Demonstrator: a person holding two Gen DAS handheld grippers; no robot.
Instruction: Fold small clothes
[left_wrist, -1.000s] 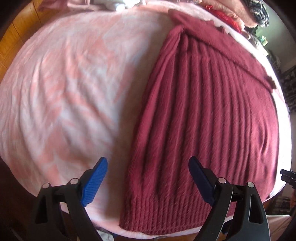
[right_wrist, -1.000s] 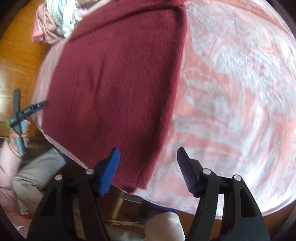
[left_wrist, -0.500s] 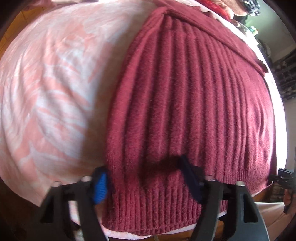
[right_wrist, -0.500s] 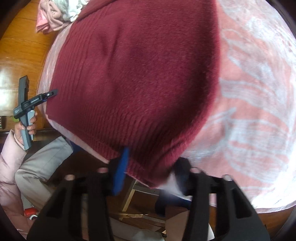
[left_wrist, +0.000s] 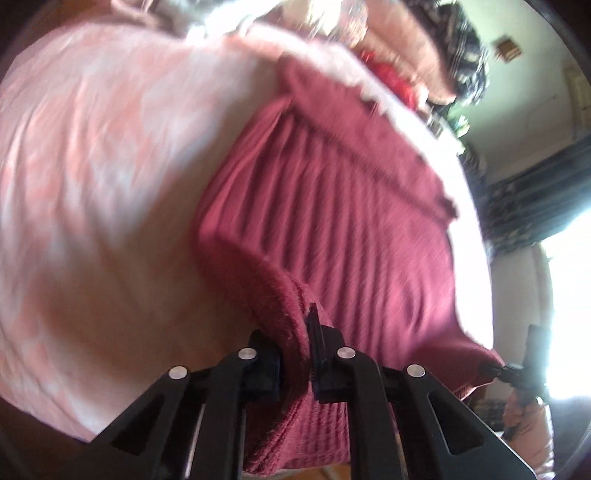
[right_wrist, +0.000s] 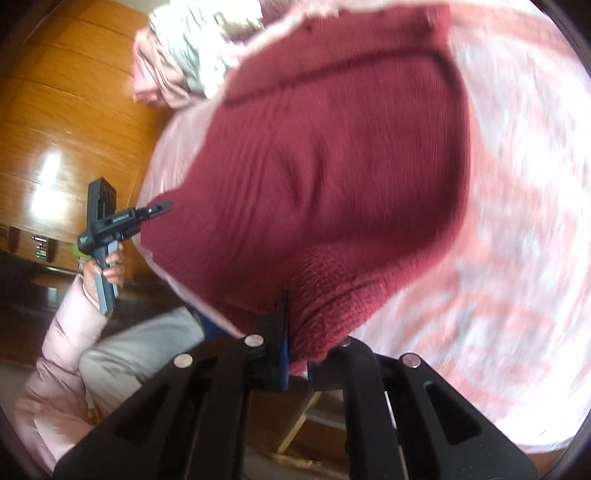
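A dark red ribbed knit sweater (left_wrist: 351, 221) lies on a table under a pink and white patterned cloth (left_wrist: 92, 166). My left gripper (left_wrist: 297, 354) is shut on the sweater's near hem at its left corner, and the hem is lifted and bunched. My right gripper (right_wrist: 299, 354) is shut on the hem at the sweater's (right_wrist: 332, 155) right corner, also lifted off the cloth (right_wrist: 517, 221). The left gripper also shows in the right wrist view (right_wrist: 162, 207), at the sweater's far corner. Both views are blurred.
A pile of other clothes (left_wrist: 424, 55) lies at the far side of the table. More pink and white garments (right_wrist: 177, 62) lie near a wooden cabinet (right_wrist: 55, 129). The person's legs (right_wrist: 129, 350) are at the table's near edge.
Both grippers went from open above the hem to shut on it. The two hem corners have been lifted off the table and the sweater's near part now bunches up.
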